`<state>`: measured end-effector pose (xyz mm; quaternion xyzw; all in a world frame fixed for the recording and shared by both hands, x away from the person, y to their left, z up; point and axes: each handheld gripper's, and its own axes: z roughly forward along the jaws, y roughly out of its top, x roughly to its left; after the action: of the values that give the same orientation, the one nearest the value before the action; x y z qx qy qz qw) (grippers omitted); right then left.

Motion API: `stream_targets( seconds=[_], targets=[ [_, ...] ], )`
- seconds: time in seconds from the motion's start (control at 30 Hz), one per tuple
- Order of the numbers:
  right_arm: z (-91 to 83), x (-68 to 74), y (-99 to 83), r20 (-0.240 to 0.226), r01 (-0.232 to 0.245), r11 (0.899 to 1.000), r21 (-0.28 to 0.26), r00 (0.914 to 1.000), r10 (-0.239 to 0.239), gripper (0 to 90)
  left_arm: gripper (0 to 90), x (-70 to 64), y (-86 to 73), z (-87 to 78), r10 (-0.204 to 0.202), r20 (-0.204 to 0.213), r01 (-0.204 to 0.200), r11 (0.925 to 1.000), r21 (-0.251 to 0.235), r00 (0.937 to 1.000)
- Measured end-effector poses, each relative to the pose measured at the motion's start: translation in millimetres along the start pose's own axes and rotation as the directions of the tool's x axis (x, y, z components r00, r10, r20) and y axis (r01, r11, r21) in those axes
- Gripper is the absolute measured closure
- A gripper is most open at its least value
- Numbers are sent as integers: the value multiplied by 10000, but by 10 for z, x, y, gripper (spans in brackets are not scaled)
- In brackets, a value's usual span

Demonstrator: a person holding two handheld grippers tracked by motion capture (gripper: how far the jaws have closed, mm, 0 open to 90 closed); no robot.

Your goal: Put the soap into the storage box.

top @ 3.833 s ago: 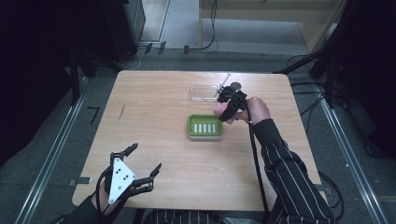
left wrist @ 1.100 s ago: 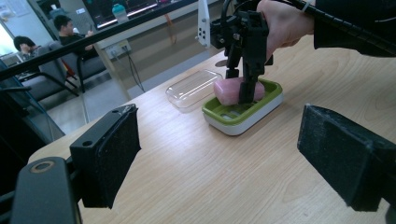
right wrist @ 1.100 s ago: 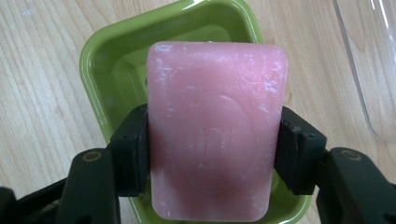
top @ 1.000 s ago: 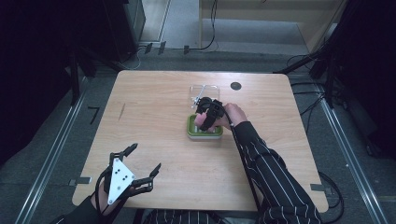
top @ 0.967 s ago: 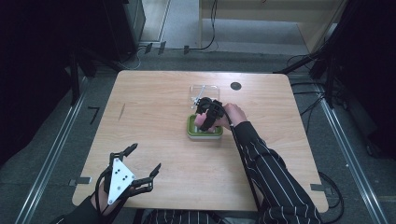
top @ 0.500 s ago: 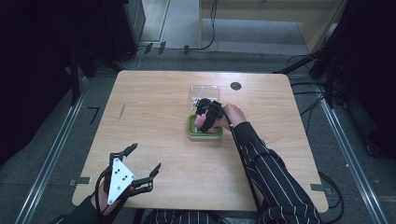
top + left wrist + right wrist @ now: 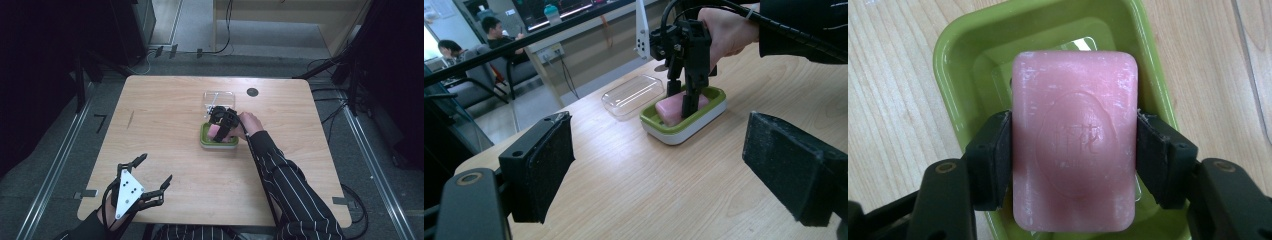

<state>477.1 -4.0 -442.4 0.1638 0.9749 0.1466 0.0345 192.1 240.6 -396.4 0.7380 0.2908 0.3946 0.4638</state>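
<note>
Since the frame a few seconds back, my right hand-held gripper (image 7: 223,126) has come away from the clear lid (image 7: 219,98) at the upper middle of the high view and down over the green soap dish (image 7: 218,141), bringing the pink soap bar (image 7: 1075,140) with it; over the last second it has barely shifted.

Nearest me, at the lower left of the high view, my left hand-held gripper (image 7: 145,179) rests at the worktop (image 7: 165,125) edge with its jaws spread wide and nothing between them; its own view shows both pads with bare wood between.

Farther out, at the centre of the high view, the right hand-held gripper is clamped on the soap bar, one jaw pressing each long side. In the right gripper view the bar sits square over the dish's green well. In the left gripper view the soap bar (image 7: 678,106) looks low in the dish (image 7: 684,122), though I cannot tell whether it is fully seated.

I judge the carrying done and the placing nearly so: what is left is to open the jaws and lift clear, and perhaps fit the lid, which lies just beyond the dish.

The soap is a rounded pink rectangle with a stamped oval emblem and pale scuffing near its edges.
</note>
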Motion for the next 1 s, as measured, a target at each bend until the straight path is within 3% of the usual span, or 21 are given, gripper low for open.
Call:
stream_targets(
  seconds=[0.47,0.77,1.0],
  targets=[
    [-104,15,-4,118,-18,9999,-137,9999,19,367,132,1,0,0,12,-19,-12,10000,7,10000],
    [-208,61,-19,444,-250,9995,185,9987,242,237,133,-2,2,4,40,1,-40,10000,2,10000],
    [-360,93,-111,936,-836,9963,209,9923,813,145,133,-3,0,-4,33,-3,-33,10000,5,10000]
  ],
)
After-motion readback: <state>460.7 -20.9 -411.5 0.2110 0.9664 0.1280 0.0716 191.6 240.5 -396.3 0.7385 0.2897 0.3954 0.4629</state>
